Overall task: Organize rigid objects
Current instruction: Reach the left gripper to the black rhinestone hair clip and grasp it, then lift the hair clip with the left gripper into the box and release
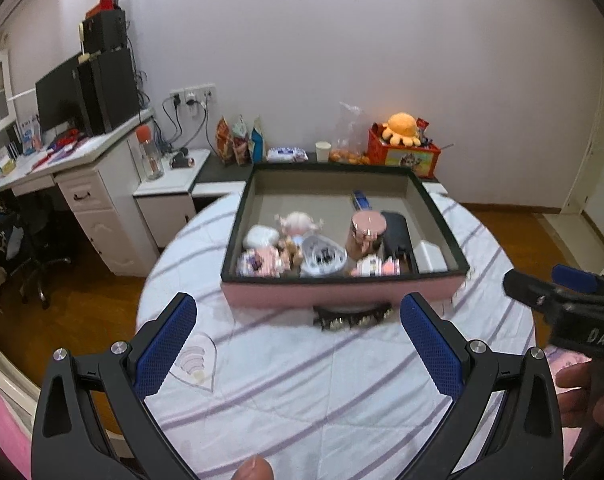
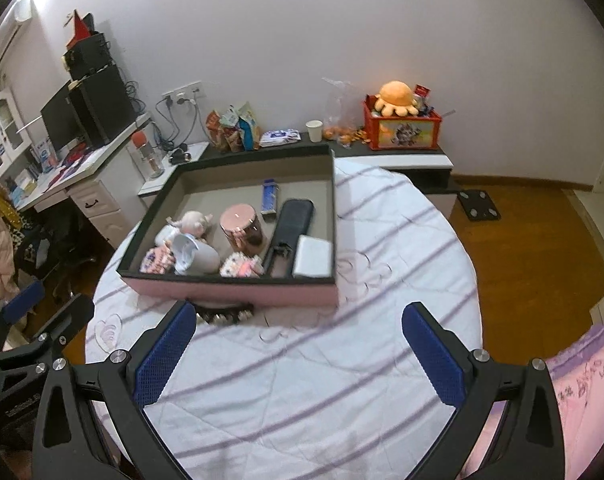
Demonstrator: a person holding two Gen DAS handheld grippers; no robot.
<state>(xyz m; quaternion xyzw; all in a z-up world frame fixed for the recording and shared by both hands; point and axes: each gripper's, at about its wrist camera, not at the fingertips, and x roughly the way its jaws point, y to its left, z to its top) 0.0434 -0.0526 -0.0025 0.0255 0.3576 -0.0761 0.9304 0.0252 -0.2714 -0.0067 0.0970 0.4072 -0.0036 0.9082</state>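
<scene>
A pink box [image 1: 342, 292] [image 2: 238, 293] with a dark rim sits on the round table with a striped white cloth [image 1: 302, 392] [image 2: 302, 380]. Inside lie a rose-gold tin [image 1: 367, 228] [image 2: 242, 226], a black case [image 1: 396, 232] [image 2: 292, 220], a white block [image 1: 432, 256] [image 2: 313, 257], a blue packet [image 1: 360, 200] [image 2: 270, 196], a small doll [image 1: 298, 222] [image 2: 194, 222] and several small items. A dark studded hair clip [image 1: 352, 317] [image 2: 224, 314] lies on the cloth just in front of the box. My left gripper [image 1: 298, 344] and right gripper [image 2: 300, 354] are both open and empty, short of the clip.
A white desk [image 1: 82, 160] with a monitor and a low cabinet [image 1: 170, 196] stand at the left. Behind the table a dark shelf carries snack bags [image 1: 238, 140], a cup [image 1: 323, 151] and a red box with an orange plush [image 1: 402, 148]. Wooden floor lies to the right.
</scene>
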